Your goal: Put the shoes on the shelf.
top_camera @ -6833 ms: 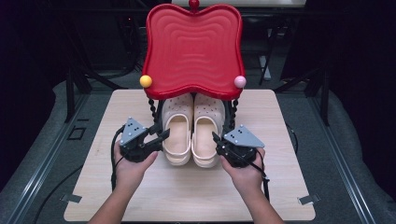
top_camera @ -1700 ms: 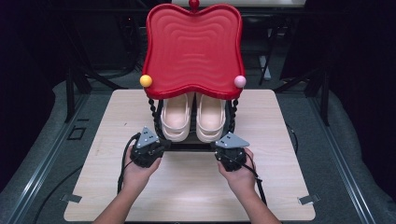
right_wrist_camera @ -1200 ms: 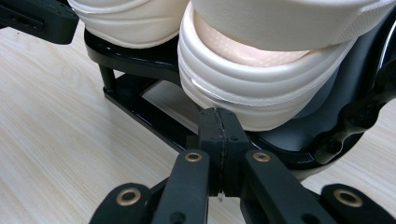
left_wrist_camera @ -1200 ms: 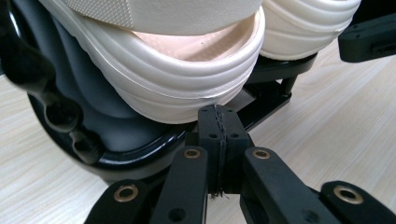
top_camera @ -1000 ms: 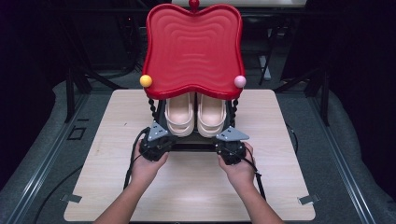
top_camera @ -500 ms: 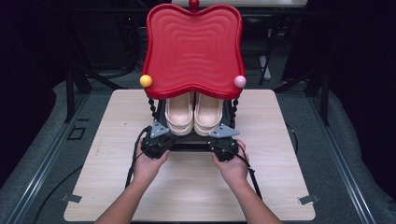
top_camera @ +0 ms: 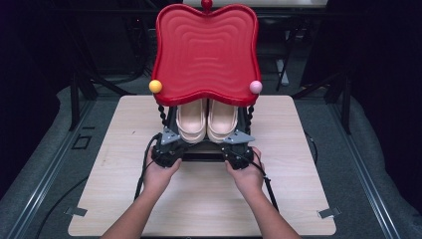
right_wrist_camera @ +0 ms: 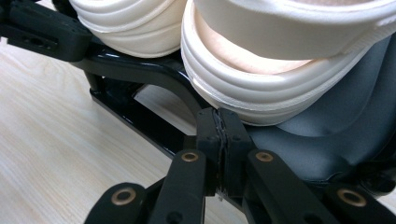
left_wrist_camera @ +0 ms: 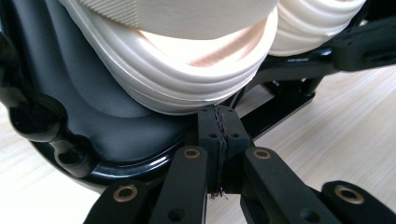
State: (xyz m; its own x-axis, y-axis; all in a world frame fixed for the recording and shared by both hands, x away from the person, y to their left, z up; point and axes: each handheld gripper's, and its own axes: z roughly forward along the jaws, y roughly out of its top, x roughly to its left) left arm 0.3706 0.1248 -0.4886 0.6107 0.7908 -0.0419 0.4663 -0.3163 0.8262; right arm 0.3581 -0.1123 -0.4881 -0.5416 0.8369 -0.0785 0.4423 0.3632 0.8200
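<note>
While racked, two shoes [top_camera: 207,119] side-by-side.

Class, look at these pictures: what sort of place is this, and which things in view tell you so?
Probably a recording studio or lab, not a home. A bare wooden table stands on grey floor covering with dark surroundings, and a person works two hand-held grippers at a small shoe rack holding cream shoes.

Shoes [top_camera: 206,121]: toes hidden beneath red tray [top_camera: 205,50] in the high view; uppers cut off by top edge in both gripper views. Black rack [left_wrist_camera: 93,121]: cropped at left. Person's forearms [top_camera: 134,224]: cut off at bottom edge.
</note>
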